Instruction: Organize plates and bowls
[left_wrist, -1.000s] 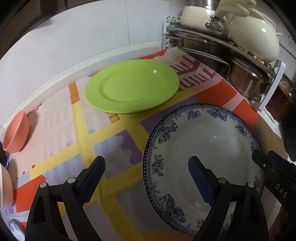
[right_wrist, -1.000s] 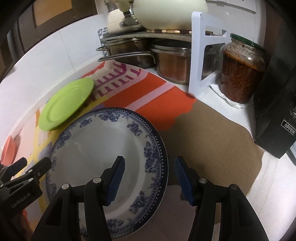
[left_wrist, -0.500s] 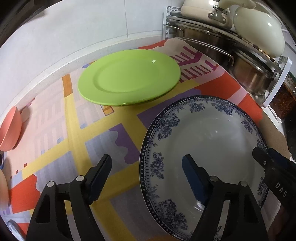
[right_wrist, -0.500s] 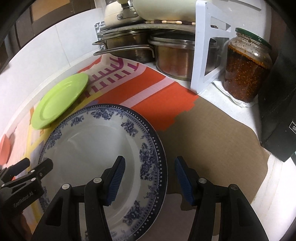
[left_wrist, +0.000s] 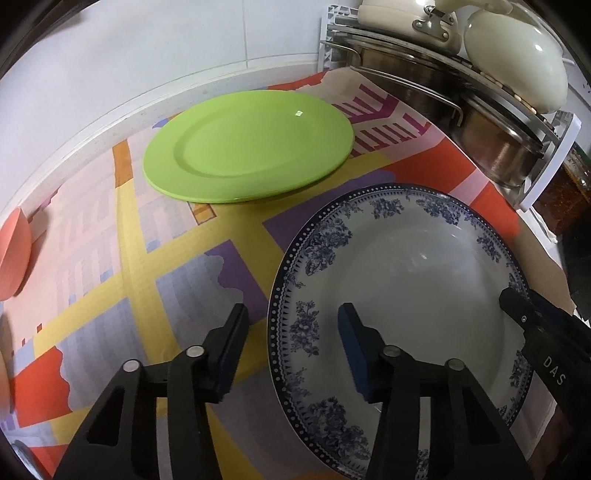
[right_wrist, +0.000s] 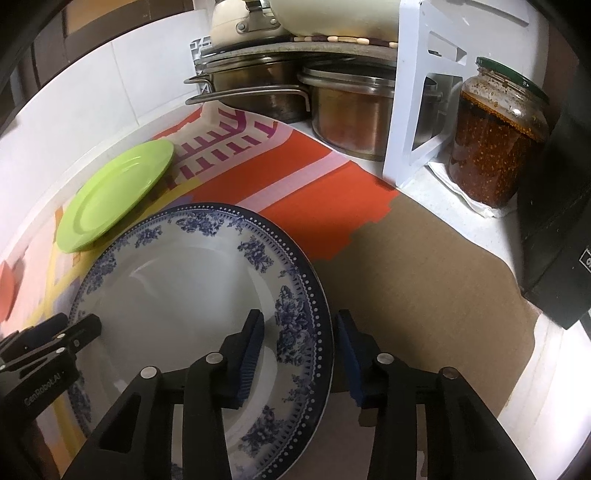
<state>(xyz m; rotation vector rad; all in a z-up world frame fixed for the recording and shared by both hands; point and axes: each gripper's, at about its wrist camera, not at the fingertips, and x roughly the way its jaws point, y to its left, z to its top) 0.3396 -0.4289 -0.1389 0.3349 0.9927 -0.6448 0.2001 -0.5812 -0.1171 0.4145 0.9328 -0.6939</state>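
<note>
A large blue-and-white floral plate (left_wrist: 406, 266) (right_wrist: 184, 280) lies on the colourful mat. My left gripper (left_wrist: 291, 339) straddles its left rim, jaws closing, with a gap still showing at both pads. My right gripper (right_wrist: 299, 343) straddles the right rim, one finger over the plate and one just outside it; it is closing too, its pads not clearly pressing. Each gripper shows at the edge of the other's view. A green plate (left_wrist: 247, 147) (right_wrist: 114, 195) lies farther back near the wall. A pink bowl (left_wrist: 13, 254) sits at the far left.
A white rack (right_wrist: 410, 110) at the back right holds steel pots (left_wrist: 498, 155) (right_wrist: 347, 110) and cream cookware on top. A jar of red paste (right_wrist: 495, 136) and a black appliance (right_wrist: 561, 236) stand to the right. A brown mat (right_wrist: 424, 266) lies beside the plate.
Both grippers' jaws have narrowed around the blue-and-white plate's rim. The plate looks larger and nearer in both views. The green plate and bowl have not moved.
</note>
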